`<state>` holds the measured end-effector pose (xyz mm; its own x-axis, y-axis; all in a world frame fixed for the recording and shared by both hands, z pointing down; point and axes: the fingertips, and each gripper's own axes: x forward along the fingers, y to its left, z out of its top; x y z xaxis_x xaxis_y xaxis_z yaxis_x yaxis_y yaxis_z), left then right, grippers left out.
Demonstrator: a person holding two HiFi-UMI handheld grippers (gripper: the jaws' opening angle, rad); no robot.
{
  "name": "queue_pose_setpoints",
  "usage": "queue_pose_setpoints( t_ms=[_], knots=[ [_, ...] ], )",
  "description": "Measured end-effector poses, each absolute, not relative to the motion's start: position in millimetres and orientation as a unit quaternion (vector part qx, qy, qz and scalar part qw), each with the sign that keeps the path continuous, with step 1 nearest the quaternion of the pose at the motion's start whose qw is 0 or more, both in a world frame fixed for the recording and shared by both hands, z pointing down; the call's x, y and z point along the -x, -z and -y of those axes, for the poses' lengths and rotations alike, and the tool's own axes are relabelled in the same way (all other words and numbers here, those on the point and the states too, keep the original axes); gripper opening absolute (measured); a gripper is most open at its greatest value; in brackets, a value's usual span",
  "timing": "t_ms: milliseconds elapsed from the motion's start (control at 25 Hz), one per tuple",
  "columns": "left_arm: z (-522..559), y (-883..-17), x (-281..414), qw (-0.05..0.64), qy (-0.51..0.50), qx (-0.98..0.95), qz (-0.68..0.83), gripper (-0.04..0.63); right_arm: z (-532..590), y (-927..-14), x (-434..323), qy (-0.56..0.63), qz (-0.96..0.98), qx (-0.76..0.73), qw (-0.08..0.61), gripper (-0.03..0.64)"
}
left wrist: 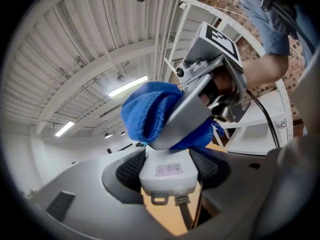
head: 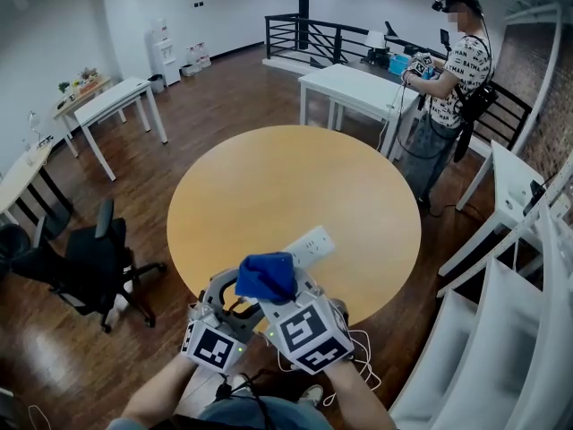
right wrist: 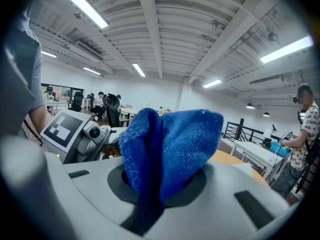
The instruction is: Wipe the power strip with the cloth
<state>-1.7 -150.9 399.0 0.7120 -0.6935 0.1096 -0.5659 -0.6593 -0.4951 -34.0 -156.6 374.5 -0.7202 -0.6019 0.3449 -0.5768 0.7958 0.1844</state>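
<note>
The white power strip [head: 311,244] lies slanted near the front edge of the round wooden table [head: 269,182]. My left gripper [head: 235,301] is shut on the strip's cable end [left wrist: 167,170], with a black pad against each side and the cable running back toward the camera. My right gripper [head: 277,292] is shut on a bunched blue cloth [right wrist: 170,144]. The cloth [head: 266,276] rests on top of the strip just beyond the left jaws and hides that stretch of it. In the left gripper view the cloth [left wrist: 147,115] sits right above the held end.
A person [head: 452,79] stands at the back right beside white tables [head: 354,88]. A black office chair [head: 89,262] is left of the round table. White shelving [head: 510,330] stands close on the right. More white tables [head: 112,106] are at the far left.
</note>
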Motion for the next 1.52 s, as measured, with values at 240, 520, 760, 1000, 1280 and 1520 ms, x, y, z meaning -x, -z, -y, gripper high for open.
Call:
queue_pose_setpoints(
  t_ms=[240, 520, 760, 1000, 1280, 1520],
  knots=[
    [157.1, -391.4, 13.1, 0.112, 0.066, 0.925, -0.356, 0.285, 156.9, -344.1, 15.9, 0.053, 0.930, -0.345, 0.112, 0.054],
    [180.9, -373.1, 47.2, -0.058, -0.082, 0.930, -0.353, 0.285, 149.8, -324.2, -1.0, 0.084, 0.929, -0.354, 0.064, 0.054],
    [171.7, -361.0, 40.5, -0.093, -0.122, 0.941, -0.301, 0.285, 142.9, -323.2, 10.2, 0.104, 0.937, -0.327, 0.059, 0.054],
    [165.4, -360.0, 45.1, -0.083, -0.120, 0.948, -0.283, 0.284, 149.7, -313.8, -6.3, 0.130, 0.928, -0.343, 0.063, 0.054],
    [157.9, -360.7, 47.6, -0.079, -0.129, 0.949, -0.278, 0.284, 167.4, -299.3, -46.0, 0.132, 0.908, -0.395, 0.058, 0.054],
    [159.5, -351.8, 55.1, -0.083, -0.147, 0.945, -0.281, 0.284, 192.4, -291.9, -90.0, 0.122, 0.871, -0.472, 0.062, 0.054]
  ],
)
